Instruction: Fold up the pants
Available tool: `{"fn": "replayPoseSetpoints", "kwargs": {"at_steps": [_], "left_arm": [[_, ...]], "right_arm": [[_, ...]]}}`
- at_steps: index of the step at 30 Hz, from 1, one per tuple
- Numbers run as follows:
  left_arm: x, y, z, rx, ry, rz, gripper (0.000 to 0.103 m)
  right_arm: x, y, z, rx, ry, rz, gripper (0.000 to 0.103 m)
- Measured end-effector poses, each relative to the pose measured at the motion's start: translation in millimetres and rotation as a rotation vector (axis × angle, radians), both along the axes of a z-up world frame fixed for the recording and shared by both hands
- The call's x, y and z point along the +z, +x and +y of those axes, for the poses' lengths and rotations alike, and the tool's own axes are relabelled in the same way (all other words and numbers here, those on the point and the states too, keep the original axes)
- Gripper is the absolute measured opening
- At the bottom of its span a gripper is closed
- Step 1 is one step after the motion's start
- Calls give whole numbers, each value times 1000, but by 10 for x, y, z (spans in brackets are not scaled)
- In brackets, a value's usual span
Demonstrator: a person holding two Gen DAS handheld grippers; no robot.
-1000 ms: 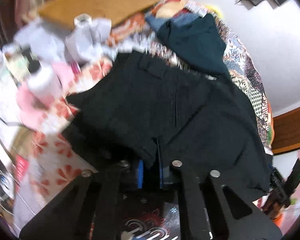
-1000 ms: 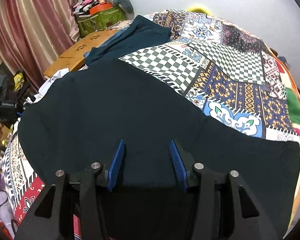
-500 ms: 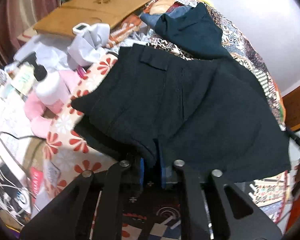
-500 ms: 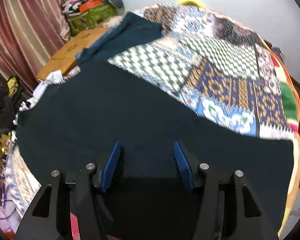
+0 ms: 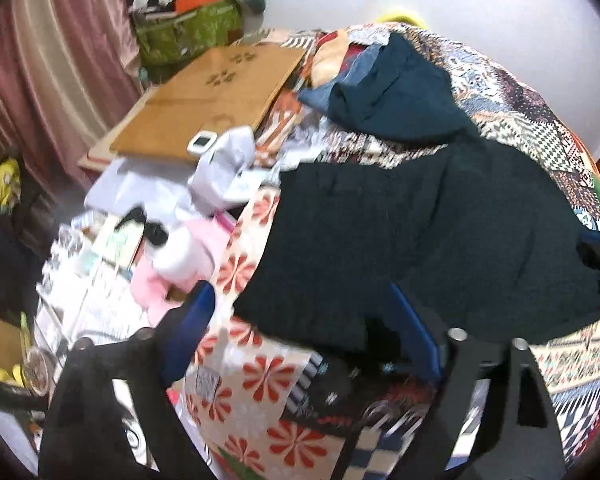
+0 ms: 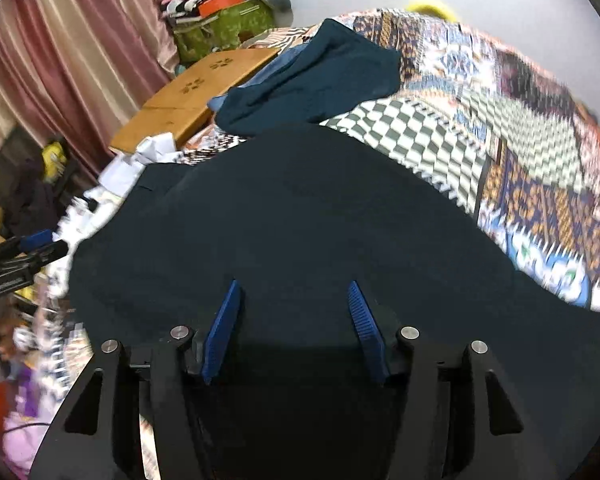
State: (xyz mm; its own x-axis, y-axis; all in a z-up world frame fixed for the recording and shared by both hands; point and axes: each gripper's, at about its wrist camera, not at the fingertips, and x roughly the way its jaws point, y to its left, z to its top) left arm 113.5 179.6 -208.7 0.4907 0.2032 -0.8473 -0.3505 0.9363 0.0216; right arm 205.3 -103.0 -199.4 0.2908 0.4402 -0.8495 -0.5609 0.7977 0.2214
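On the patchwork-quilted bed (image 5: 512, 92), the dark pants (image 5: 420, 240) lie folded over, released as the left hand-held gripper (image 5: 304, 320) has just sprung wide, while the right hand-held gripper (image 6: 294, 300) hovers half-open above them, empty.

A patchwork quilt of checkered and floral panels (image 6: 440, 148) covers the bed. On its far side lies a crumpled dark teal garment (image 5: 396, 96), over a bit of blue denim (image 5: 320, 98). Beside the bed a light wooden board with paw-print cutouts (image 5: 208, 92) bears a small white device (image 5: 202, 141). Crumpled white paper (image 5: 224, 172) and a pink soft cloth (image 5: 156, 284) sit near it. A green patterned bag (image 6: 224, 28) stands by maroon striped curtains (image 6: 60, 52).
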Motion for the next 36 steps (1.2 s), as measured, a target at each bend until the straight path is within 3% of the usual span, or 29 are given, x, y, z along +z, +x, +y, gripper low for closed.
{"fn": "replayPoseSetpoints", "kwargs": {"at_steps": [4,8,11,16,22,29,34,36], "left_arm": [[70,305,-170,-49,-46,-4,90],[90,620,-468,-138,-101,-1,90],[77,838,-728,-198,-97,23,90],[22,1094,-1099,-284,-66,63,90],[8,1225,-1447,-372,-45,91,90],[17,1351,-1821,-449,-25,92,91],[-72,1460,-2094,-501,-39,116,91],[-117,1474,-2222,-515,2,118,96]], "right_arm": [[91,-56,-203,14,5,7,65],[146,44,-568,-109,-24,-33,66],[61,183,-897,-217,-79,-39,66],[-202,296,-1478,-343,-153,36,66],[-97,-82,-2022,-429,-144,32,66],[162,-670,-2507,-565,-7,8,67],[90,-894,-2676,-652,93,58,67],[56,-918,-2707,-666,128,51,67]]}}
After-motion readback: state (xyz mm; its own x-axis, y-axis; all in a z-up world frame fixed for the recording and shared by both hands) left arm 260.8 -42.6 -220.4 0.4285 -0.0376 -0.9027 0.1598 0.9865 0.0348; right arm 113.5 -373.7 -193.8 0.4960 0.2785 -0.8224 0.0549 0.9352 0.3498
